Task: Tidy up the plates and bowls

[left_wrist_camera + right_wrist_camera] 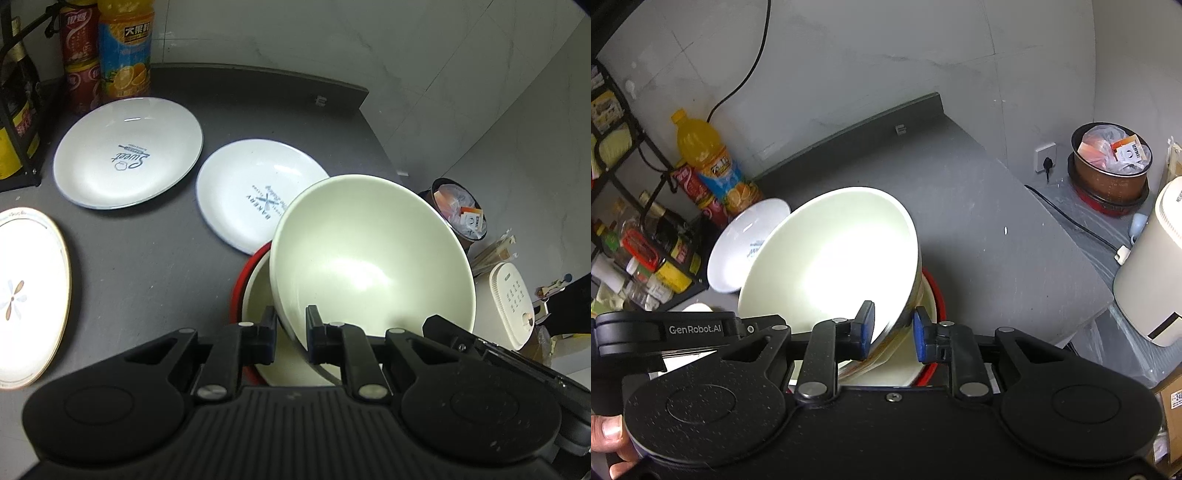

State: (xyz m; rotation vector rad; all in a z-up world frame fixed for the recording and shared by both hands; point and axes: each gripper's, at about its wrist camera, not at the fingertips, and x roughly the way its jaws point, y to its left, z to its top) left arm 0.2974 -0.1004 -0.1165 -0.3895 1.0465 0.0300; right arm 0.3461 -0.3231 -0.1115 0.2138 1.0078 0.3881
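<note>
Dark grey surface (155, 258): job just begun.
Three plates lie flat, apart, not stacked: "Sweet" plate (127, 153) near back left corner by orange juice bottle (125, 48), "Bakery" plate (255, 195) mid-surface, flower plate (26, 295) at left edge.
Cream bowl (369, 258) tilted, going into red bowl (240, 291) near front right edge.
Left gripper (290, 328): nearly closed, pinching cream bowl rim.
Right gripper (890, 328): half open around other rim side, right pad apart; grip unclear.
Left to do: seat bowl, stack plates.

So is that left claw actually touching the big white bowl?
Touching. In the left wrist view the left claw has one finger on each side of the big white bowl's rim, pinching its wall, with the bowl held tilted.
</note>
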